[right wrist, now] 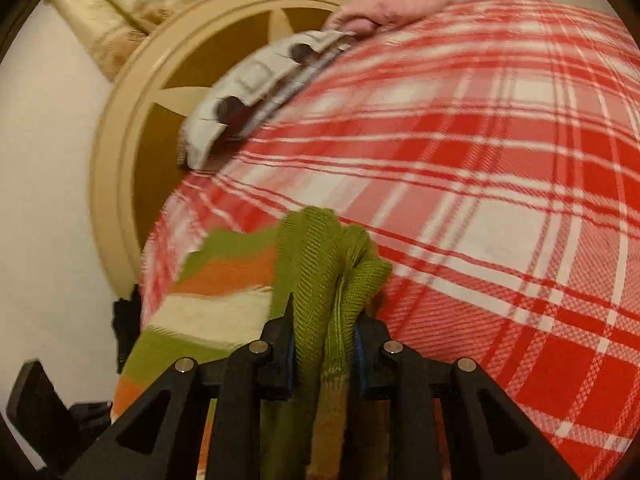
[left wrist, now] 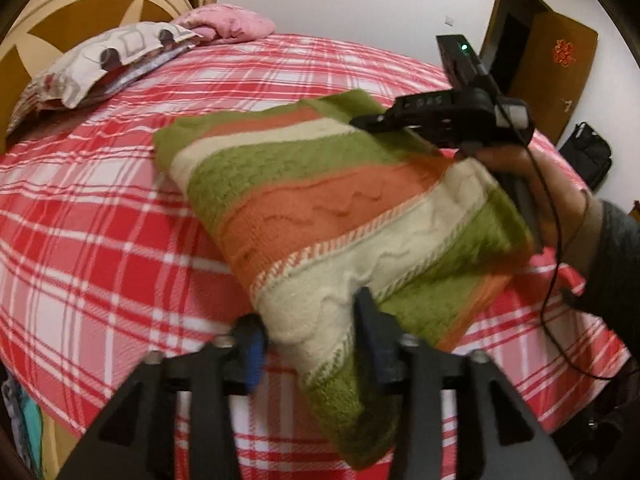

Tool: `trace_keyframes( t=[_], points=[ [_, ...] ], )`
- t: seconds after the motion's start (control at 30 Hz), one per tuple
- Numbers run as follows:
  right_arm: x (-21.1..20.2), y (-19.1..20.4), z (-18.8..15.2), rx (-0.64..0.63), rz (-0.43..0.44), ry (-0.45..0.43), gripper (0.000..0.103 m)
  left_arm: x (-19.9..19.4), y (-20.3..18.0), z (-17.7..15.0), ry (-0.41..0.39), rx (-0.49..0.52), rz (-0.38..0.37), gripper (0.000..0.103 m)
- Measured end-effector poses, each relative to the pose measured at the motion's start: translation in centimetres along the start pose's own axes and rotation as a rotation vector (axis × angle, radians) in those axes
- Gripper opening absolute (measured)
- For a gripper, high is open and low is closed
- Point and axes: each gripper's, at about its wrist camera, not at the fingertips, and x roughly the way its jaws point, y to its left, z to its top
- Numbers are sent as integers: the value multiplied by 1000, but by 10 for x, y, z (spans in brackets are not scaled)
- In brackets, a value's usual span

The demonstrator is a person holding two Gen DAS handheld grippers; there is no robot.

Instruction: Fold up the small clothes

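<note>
Only the left view shows the whole striped knit sweater on the plaid bed. The left gripper holds its near edge; the right gripper pinches bunched ribbed green fabric.

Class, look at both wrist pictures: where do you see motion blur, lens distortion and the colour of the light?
Left wrist view: the bed bulges from fisheye bending, dark corners frame it, the striped sweater and the left tongs are smeared, and the light is warm and indoor. Right wrist view: the pillow and plaid are streaked, while the right tongs look sharper.
</note>
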Motion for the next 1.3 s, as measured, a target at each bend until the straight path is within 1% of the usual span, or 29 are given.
trace_keyframes(
  t=[0.03,0.07,0.1,0.17,0.2,0.27,0.3,0.33,0.4,0.47,0.57,0.67,0.73,0.87,0.9,0.93,0.97,1.1,1.3],
  points=[
    [-2,-2,0,-6,-41,2,48,-4,-3,-2,-6,13,8,56],
    [-7,-3,0,-13,-82,-11,57,-5,-3,-1,-10,20,11,56],
    [-16,-4,-1,-12,-98,-23,62,-10,-5,-1,-14,28,26,56],
    [-37,-1,-4,-5,-124,-55,62,-20,-5,-3,-29,40,70,60],
    [-53,5,-7,-24,-161,-82,63,-26,-3,-5,-40,41,93,62],
    [-83,22,-18,-83,-223,-123,63,-39,-2,-4,-72,32,129,71],
    [-102,33,-28,-111,-251,-148,63,-49,-3,-6,-95,21,138,79],
    [-118,45,-38,-132,-271,-168,63,-53,0,-6,-111,14,153,82],
    [-147,67,-57,-163,-286,-205,63,-64,0,-7,-144,14,200,82],
    [-169,93,-77,-210,-293,-237,63,-75,-4,-6,-177,20,204,82],
    [-197,136,-108,-319,-322,-270,65,-90,-10,-2,-210,27,211,82],
    [-210,164,-126,-387,-322,-283,66,-102,-11,2,-243,8,209,86],
    [-223,173,-134,-389,-317,-290,66,-110,-11,2,-259,-4,205,89],
    [-240,184,-147,-413,-329,-320,67,-119,-12,2,-279,-10,205,90],
    [-243,185,-149,-414,-325,-322,71,-121,-13,3,-282,-9,205,94],
    [-245,186,-150,-413,-316,-323,79,-122,-14,3,-288,-8,208,98],
    [-248,187,-152,-414,-310,-324,82,-124,-14,3,-297,-6,210,99],
    [-253,193,-156,-434,-305,-332,82,-127,-16,4,-305,0,206,99],
    [-256,195,-159,-442,-303,-341,82,-124,-13,5,-300,-16,208,101]
  ],
)
